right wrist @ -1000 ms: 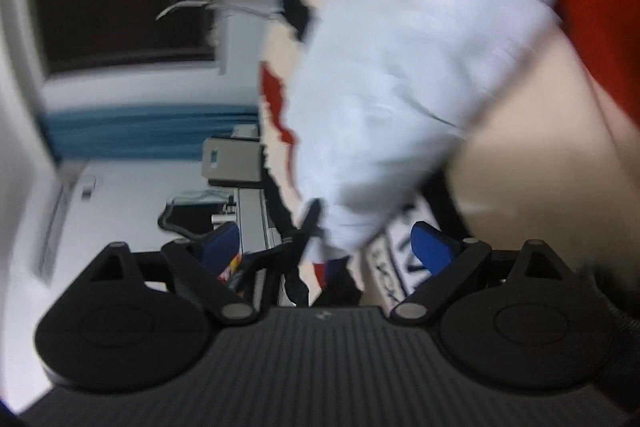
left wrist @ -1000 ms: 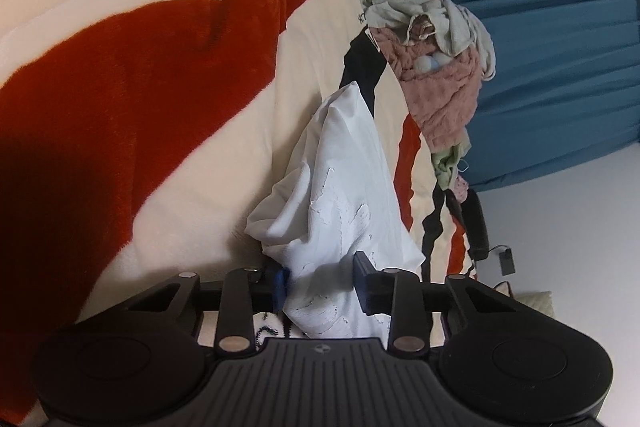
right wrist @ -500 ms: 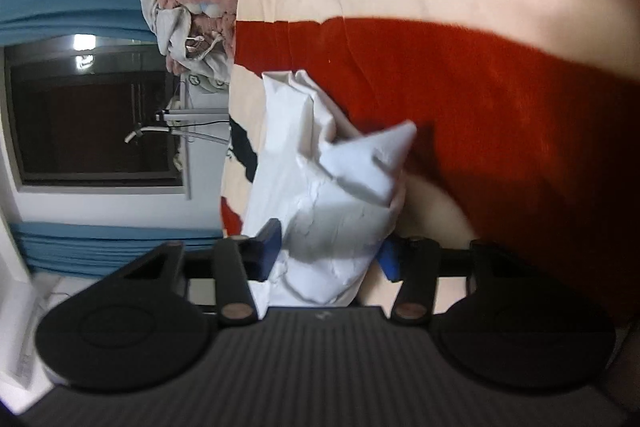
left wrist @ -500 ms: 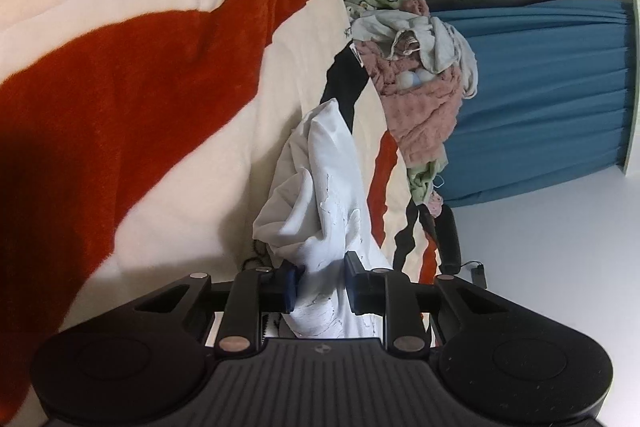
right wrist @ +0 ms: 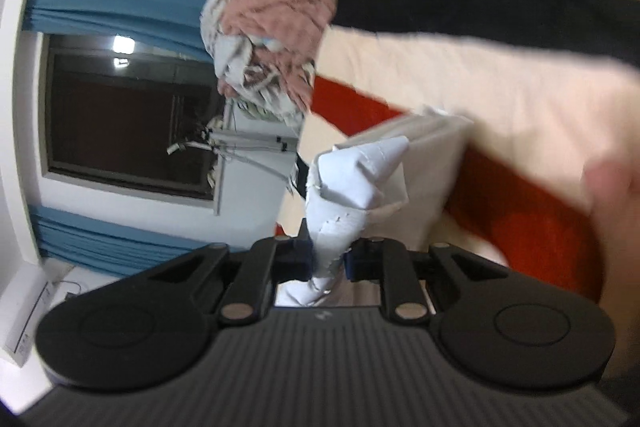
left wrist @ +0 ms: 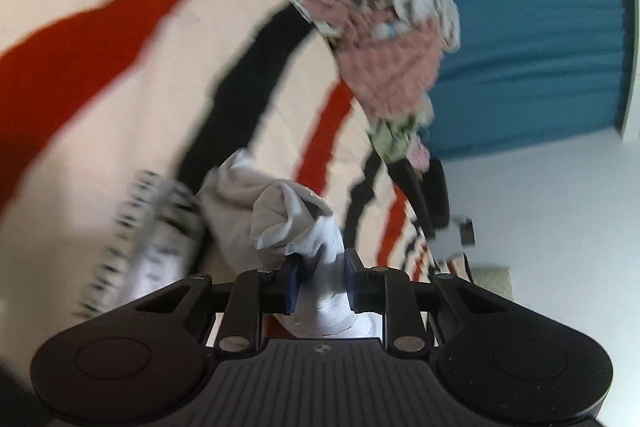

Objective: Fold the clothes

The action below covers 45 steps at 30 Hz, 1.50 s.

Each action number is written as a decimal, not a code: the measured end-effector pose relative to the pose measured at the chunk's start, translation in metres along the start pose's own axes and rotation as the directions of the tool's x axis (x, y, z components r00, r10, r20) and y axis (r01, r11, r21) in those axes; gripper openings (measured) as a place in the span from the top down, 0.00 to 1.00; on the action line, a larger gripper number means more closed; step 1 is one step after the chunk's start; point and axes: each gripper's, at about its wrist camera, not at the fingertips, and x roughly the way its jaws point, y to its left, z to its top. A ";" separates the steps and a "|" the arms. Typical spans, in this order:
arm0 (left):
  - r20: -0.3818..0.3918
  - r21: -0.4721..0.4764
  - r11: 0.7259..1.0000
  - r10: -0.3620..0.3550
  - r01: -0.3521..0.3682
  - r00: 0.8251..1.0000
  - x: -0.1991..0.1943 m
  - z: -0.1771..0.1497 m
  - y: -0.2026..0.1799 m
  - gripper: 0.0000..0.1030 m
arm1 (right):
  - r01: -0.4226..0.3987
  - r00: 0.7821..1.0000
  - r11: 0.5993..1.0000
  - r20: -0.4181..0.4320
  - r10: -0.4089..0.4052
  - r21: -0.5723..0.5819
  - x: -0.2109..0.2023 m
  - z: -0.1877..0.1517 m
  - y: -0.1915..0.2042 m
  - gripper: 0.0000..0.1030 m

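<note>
Left wrist view: left gripper (left wrist: 319, 281) has its jaws clenched on a bunch of white garment (left wrist: 288, 215), which is gathered and twisted, not flat, just above a striped blanket (left wrist: 100, 75) in cream, red and black. Beside the garment lies a pale cloth with black print (left wrist: 156, 247), blurred; whether it is part of the same piece I cannot tell. Farther off on the blanket, a pile of clothes (left wrist: 384, 39) in pink, white and green, against a blue curtain (left wrist: 532, 59). Right wrist view: right gripper (right wrist: 327, 263) has its jaws clenched on another bunch of the same white garment (right wrist: 360, 183); the cloth rises from the jaws in a crumpled peak, with a flatter white panel behind it over the blanket (right wrist: 500, 99). The pile (right wrist: 276, 39) shows here too, well apart from the garment. A blurred hand (right wrist: 612, 195) sits at the right edge. Progress, as judged: the garment is held at two points and is bunched, so no neat fold shows on it; the pile looks unfolded, so most of the job appears to remain. No stack of folded items is visible in either view.
</note>
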 end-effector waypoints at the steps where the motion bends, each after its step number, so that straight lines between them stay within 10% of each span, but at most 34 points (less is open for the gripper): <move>1: -0.012 0.017 1.000 0.000 0.000 1.000 0.017 0.002 -0.015 0.77 | 0.006 1.000 1.000 0.012 -0.006 -0.005 -0.004 0.014 0.003 0.83; 14: -0.151 0.227 0.974 0.010 0.024 0.988 0.240 0.029 -0.203 0.79 | 0.093 0.979 0.975 0.199 -0.053 -0.200 0.055 0.239 0.061 0.83; 22: -0.136 0.474 0.874 -0.048 0.107 0.990 0.336 0.033 -0.231 0.79 | 0.147 0.960 0.939 0.274 -0.059 -0.311 0.105 0.301 0.037 0.83; 29: -0.214 0.523 0.852 0.103 0.025 0.971 0.371 -0.004 -0.115 0.80 | 0.300 0.950 0.926 0.161 -0.268 -0.230 0.137 0.259 -0.078 0.83; 33: -0.194 0.618 0.786 0.178 -0.021 0.965 0.360 -0.029 -0.095 0.72 | 0.355 0.933 0.913 0.133 -0.333 -0.200 0.127 0.236 -0.088 0.80; 45: -0.086 0.786 0.617 0.171 -0.038 0.981 0.233 -0.054 -0.186 0.47 | 0.427 0.904 0.861 0.110 -0.413 -0.278 0.067 0.177 -0.010 0.78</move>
